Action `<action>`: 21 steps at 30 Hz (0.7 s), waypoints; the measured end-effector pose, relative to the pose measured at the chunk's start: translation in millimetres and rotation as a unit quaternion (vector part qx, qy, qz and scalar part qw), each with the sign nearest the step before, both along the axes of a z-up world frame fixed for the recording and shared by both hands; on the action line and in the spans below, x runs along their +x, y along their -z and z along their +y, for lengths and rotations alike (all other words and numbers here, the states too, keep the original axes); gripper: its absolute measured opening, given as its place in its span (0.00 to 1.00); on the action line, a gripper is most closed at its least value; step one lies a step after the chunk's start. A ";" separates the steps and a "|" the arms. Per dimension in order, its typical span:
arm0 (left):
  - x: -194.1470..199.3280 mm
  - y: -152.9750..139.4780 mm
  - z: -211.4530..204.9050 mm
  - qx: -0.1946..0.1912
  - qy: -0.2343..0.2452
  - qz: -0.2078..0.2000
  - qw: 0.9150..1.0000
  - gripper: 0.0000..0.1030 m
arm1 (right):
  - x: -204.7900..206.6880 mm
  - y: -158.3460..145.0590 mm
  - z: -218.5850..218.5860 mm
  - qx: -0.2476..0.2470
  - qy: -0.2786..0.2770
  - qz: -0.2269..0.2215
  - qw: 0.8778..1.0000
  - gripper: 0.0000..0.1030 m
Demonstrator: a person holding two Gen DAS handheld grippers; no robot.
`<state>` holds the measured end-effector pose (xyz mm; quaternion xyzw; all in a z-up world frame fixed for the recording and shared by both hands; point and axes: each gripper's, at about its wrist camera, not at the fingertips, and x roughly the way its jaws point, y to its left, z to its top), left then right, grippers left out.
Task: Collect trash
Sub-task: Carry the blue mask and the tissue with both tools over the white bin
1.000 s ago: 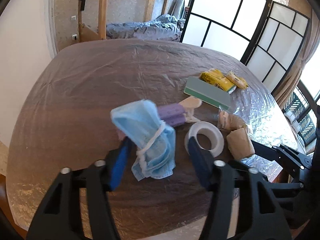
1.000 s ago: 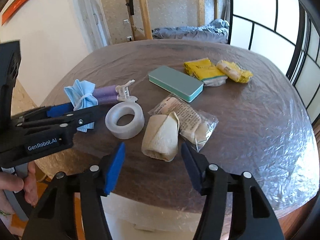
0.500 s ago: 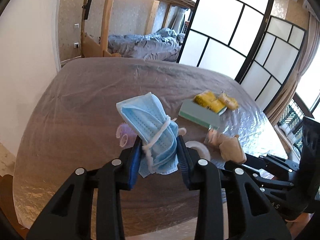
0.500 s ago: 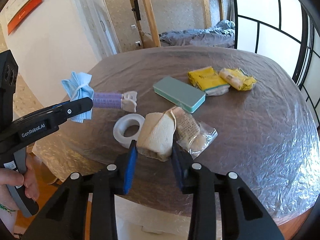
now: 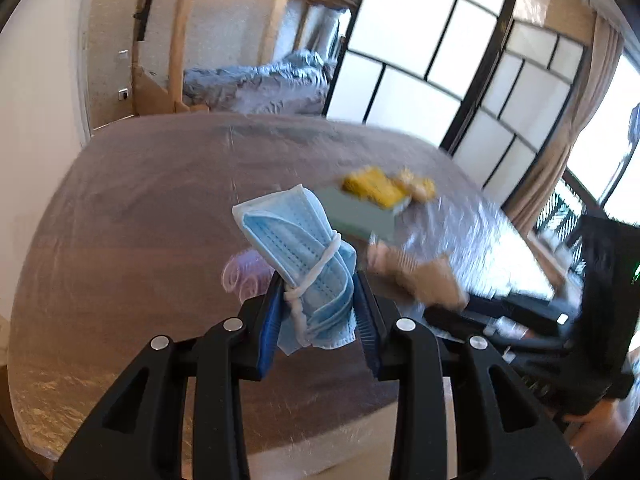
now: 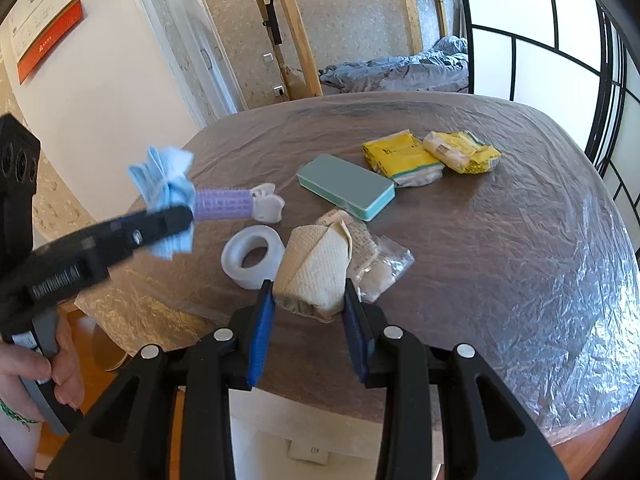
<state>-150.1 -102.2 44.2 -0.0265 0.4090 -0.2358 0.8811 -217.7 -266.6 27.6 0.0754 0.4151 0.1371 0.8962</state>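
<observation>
My left gripper point(image 5: 316, 312) is shut on a crumpled blue face mask point(image 5: 304, 256) and holds it above the table; it shows in the right wrist view too point(image 6: 168, 192). My right gripper point(image 6: 308, 312) is shut on a wadded beige paper towel point(image 6: 316, 268), lifted just above the table's near edge. A clear plastic wrapper point(image 6: 380, 264) lies right behind the towel. Two yellow wrappers point(image 6: 400, 152) point(image 6: 464, 150) lie farther back.
On the brown plastic-covered table point(image 6: 500, 240) lie a white tape roll point(image 6: 250, 256), purple hair rollers with a white clip point(image 6: 236, 202) and a teal box point(image 6: 346, 186). A bunk bed and sliding screens stand behind. The table edge is close below both grippers.
Both grippers closed from open: the left on the mask, the right on the paper towel. Both have since lifted their items off the table and pulled back.
</observation>
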 end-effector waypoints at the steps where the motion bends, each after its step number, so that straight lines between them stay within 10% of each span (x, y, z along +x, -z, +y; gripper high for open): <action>1: 0.3 6.2 -1.5 0.002 0.003 0.013 1.000 0.35 | -1.0 1.9 -1.9 0.001 0.001 0.003 1.000 0.32; 4: 2.0 27.0 0.0 -0.016 0.009 0.051 0.999 0.35 | -6.6 4.4 -5.8 0.003 0.001 0.008 1.000 0.32; 8: -11.1 22.7 17.5 -0.157 0.042 0.036 0.986 0.35 | -11.6 5.7 -7.7 0.003 0.001 0.008 1.000 0.33; 21: -15.3 -28.4 54.2 -0.199 -0.053 -0.053 0.977 0.35 | -21.5 5.8 -8.1 0.009 -0.003 0.009 1.000 0.32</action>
